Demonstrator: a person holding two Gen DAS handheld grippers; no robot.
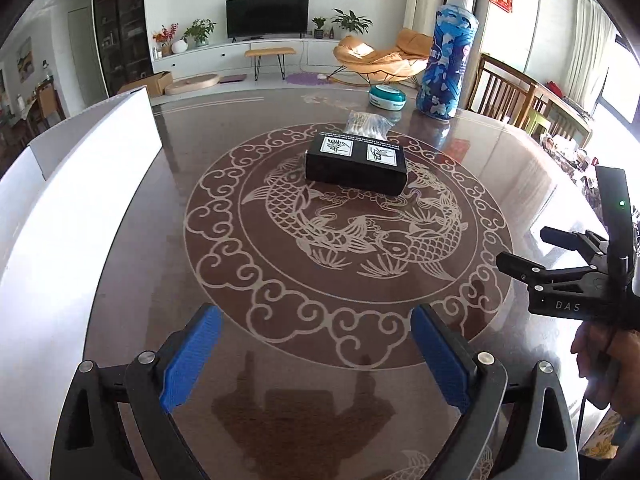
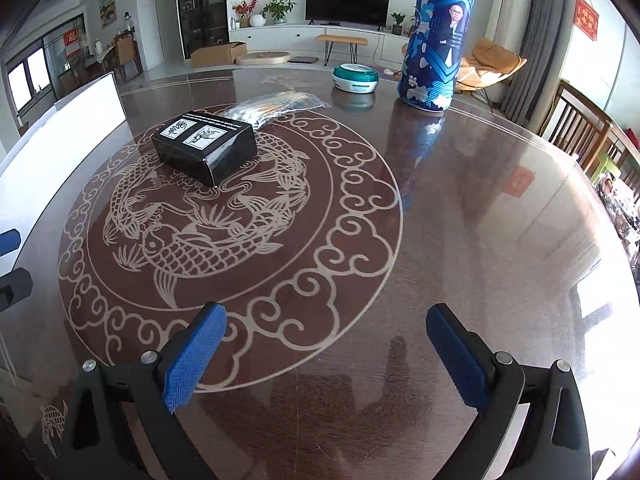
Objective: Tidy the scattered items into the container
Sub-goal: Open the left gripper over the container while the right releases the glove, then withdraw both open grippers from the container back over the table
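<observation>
A black box [image 1: 356, 164] [image 2: 204, 148] lies on the fish-patterned round table [image 1: 160, 240] [image 2: 460, 240]. A clear bag of cotton swabs [image 1: 366, 124] [image 2: 276, 104] rests right behind it. Farther back are a teal round tin [image 1: 387, 97] [image 2: 356, 77] and a tall blue printed bottle [image 1: 446, 64] [image 2: 434, 40]. A white container [image 1: 80, 184] [image 2: 80, 120] stands at the table's left edge. My left gripper [image 1: 318, 314] hangs open over bare table, well short of the box. My right gripper [image 2: 327, 312] is also open and empty; in the left wrist view it [image 1: 522, 246] shows at the right, held by a hand.
Wooden chairs [image 1: 504, 96] [image 2: 580, 132] stand beyond the table's right rim. The living room behind holds a TV, plants, a bench and an orange lounge chair. The glossy tabletop reflects both grippers.
</observation>
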